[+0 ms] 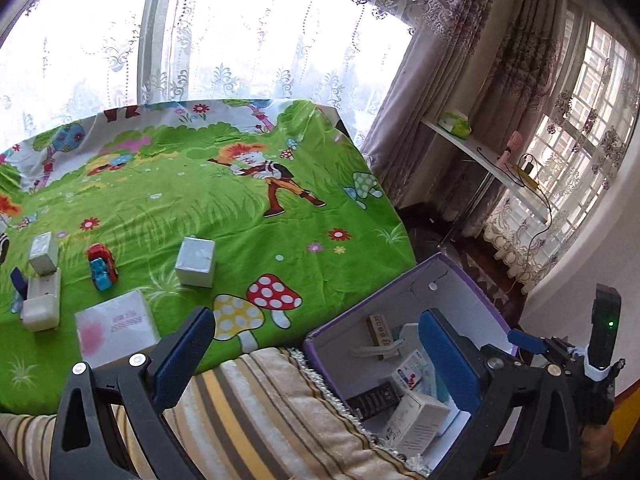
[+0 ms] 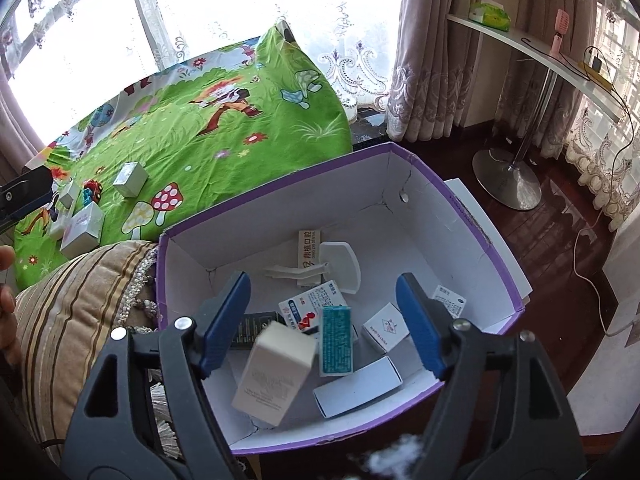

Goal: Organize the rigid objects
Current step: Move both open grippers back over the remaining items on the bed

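A purple cardboard box with white inside [image 2: 280,216] stands beside the table and holds several small cartons, among them a teal one [image 2: 337,340] and a red-and-white one [image 2: 312,306]. My right gripper [image 2: 322,280] hangs open over it. A blurred, tilted white carton [image 2: 276,372] lies loose below its fingers, clear of the pads. My left gripper [image 1: 316,320] is open and empty over the table's near edge and the purple box [image 1: 460,276]. On the green cartoon cloth [image 1: 240,216] lie a silver cube [image 1: 196,262], a toy car [image 1: 102,266], a pink-and-white carton [image 1: 116,326] and a small silver box [image 1: 43,252].
A striped cushion [image 1: 260,400] sits between the cloth and the purple box. A white shelf table [image 2: 532,46] with a tissue pack and cables stands to the right on a round metal base [image 2: 506,184]. Curtains and windows lie behind. A person's hand [image 2: 6,304] shows at the left edge.
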`<state>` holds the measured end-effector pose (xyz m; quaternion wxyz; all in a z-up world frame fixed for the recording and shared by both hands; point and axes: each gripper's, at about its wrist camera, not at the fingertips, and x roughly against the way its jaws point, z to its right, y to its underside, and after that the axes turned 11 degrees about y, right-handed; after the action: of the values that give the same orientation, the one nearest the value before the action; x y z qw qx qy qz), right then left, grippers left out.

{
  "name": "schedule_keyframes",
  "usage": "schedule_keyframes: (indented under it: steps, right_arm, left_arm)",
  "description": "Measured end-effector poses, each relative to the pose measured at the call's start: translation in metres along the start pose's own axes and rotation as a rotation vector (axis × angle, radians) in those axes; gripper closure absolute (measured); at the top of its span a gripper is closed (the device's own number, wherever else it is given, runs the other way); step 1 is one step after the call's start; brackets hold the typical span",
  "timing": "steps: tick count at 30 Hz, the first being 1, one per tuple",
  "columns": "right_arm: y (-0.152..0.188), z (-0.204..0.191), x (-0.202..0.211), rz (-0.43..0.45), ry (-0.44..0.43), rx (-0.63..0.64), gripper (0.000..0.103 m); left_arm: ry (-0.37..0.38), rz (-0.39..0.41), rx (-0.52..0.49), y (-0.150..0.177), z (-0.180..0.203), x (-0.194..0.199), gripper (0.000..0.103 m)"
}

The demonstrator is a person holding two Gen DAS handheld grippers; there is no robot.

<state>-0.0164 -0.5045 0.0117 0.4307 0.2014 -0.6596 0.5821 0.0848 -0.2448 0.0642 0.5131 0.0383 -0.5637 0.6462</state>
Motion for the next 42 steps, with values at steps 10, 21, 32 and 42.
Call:
schedule_keyframes:
  steps: [10, 21, 32, 42]
  right_arm:
    - [-0.012, -0.041, 0.015, 0.042, -0.032, 0.055, 0.025]
    - [-0.018, -0.102, 0.025, 0.035, -0.137, 0.166, 0.025]
    - [-0.024, -0.161, 0.023, 0.015, -0.175, 0.266, 0.025]
    - [-0.051, -0.203, 0.006, -0.002, -0.201, 0.267, 0.025]
  left_arm:
    - [-0.017, 0.045, -0.009, 0.012, -0.041, 0.043, 0.001]
    - [-0.11, 0.077, 0.111, 0.041, -0.127, 0.101, 0.001]
    - [-0.224, 0.099, 0.193, 0.053, -0.192, 0.14, 0.001]
    - [-0.282, 0.075, 0.283, 0.04, -0.242, 0.14, 0.016]
